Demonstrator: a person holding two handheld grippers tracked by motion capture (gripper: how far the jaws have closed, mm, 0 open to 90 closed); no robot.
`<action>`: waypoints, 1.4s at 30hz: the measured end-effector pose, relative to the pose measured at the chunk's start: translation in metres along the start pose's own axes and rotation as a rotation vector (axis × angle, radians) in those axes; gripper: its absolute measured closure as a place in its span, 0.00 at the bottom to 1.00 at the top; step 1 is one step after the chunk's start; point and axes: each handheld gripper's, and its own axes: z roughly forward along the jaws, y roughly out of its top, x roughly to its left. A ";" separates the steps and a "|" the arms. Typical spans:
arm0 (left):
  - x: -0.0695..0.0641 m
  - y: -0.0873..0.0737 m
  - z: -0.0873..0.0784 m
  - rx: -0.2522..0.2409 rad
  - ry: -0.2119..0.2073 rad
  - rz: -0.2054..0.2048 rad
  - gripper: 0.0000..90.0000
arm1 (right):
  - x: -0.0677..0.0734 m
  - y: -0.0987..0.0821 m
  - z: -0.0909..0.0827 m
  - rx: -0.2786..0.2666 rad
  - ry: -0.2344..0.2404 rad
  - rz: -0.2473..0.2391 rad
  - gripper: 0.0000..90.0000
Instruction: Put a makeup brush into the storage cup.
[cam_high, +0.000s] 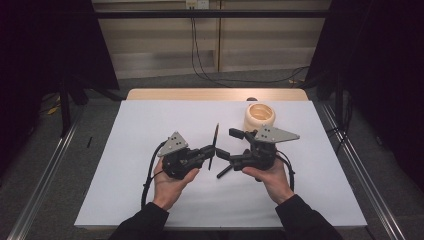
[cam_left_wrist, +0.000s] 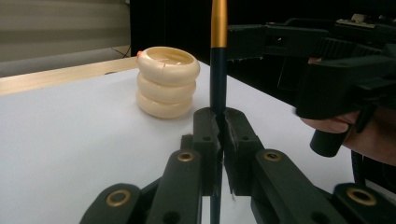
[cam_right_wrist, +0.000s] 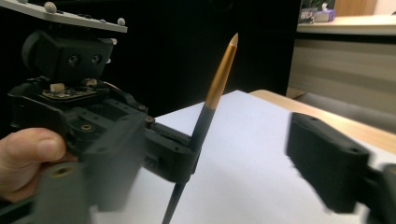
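High view: a person's two hands reach in from the near edge of a white table (cam_high: 150, 200), each holding a black two-jaw gripper over its middle. On the left, the left gripper (cam_high: 211, 149) has its jaws pressed together on a thin dark pen (cam_high: 214, 145), which stands nearly upright just above the table; seen along the left gripper's own jaws, the pen (cam_left_wrist: 218, 70) is pinched low on its dark shaft, its gold upper part rising out of frame. Just right of the pen, the right gripper (cam_high: 223, 162) faces it with jaws spread and nothing between them. Farther right and toward the far edge stands a cream holder (cam_high: 259, 116) of stacked rings, open on top, well apart from both grippers. Judging by this, the pen is lifted and secured; a handover or placing in the holder seems not yet done.
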 end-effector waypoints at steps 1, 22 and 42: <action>-0.002 0.000 0.000 0.009 0.014 0.001 0.94 | 0.000 0.000 0.000 0.003 0.003 0.001 0.26; -0.007 -0.002 0.004 0.025 0.003 0.018 0.94 | -0.006 -0.001 0.005 0.026 0.083 0.059 0.73; -0.009 -0.005 0.007 0.015 -0.004 0.026 0.94 | -0.005 -0.002 0.007 0.049 0.106 0.069 0.93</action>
